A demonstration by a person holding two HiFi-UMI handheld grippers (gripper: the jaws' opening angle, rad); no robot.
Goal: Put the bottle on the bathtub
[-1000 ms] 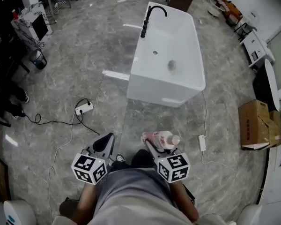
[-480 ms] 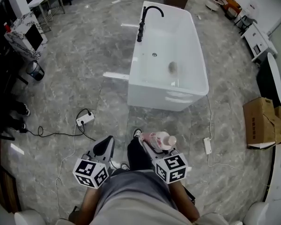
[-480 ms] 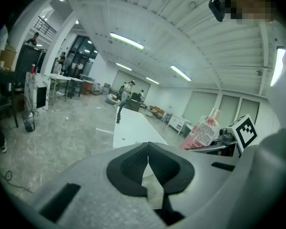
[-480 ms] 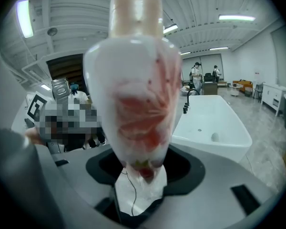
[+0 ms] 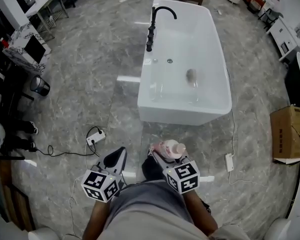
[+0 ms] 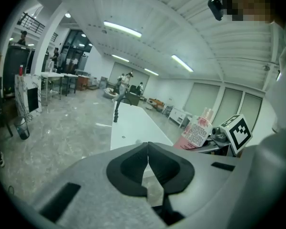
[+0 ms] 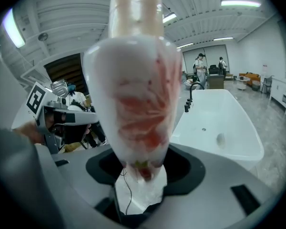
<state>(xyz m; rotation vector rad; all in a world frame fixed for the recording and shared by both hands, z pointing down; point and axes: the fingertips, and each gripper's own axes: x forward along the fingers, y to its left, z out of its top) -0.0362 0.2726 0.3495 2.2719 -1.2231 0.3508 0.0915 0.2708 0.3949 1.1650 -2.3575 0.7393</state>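
A pink-and-white plastic bottle point(image 7: 140, 94) with a pale cap stands up between the jaws of my right gripper point(image 5: 166, 153), which is shut on its lower end. In the head view the bottle point(image 5: 169, 148) lies over that gripper, a short way in front of the near end of the white bathtub point(image 5: 182, 115). The tub point(image 7: 219, 123) carries a black tap point(image 5: 152, 24) on its left rim. My left gripper point(image 5: 115, 159) is beside the right one, its jaws point(image 6: 148, 163) shut on nothing. The bottle point(image 6: 196, 130) also shows in the left gripper view.
A white power strip point(image 5: 94, 136) with a black cable lies on the grey marble floor at left. Another strip point(image 5: 229, 162) lies right of the tub. A cardboard box point(image 5: 290, 136) stands at the far right. Desks and a bin point(image 5: 39, 85) stand at the far left. People stand far behind the tub.
The person has walked forward, so the bathtub is nearer and lower in the head view. Both grippers keep their pose, and the bottle stays in the right one.
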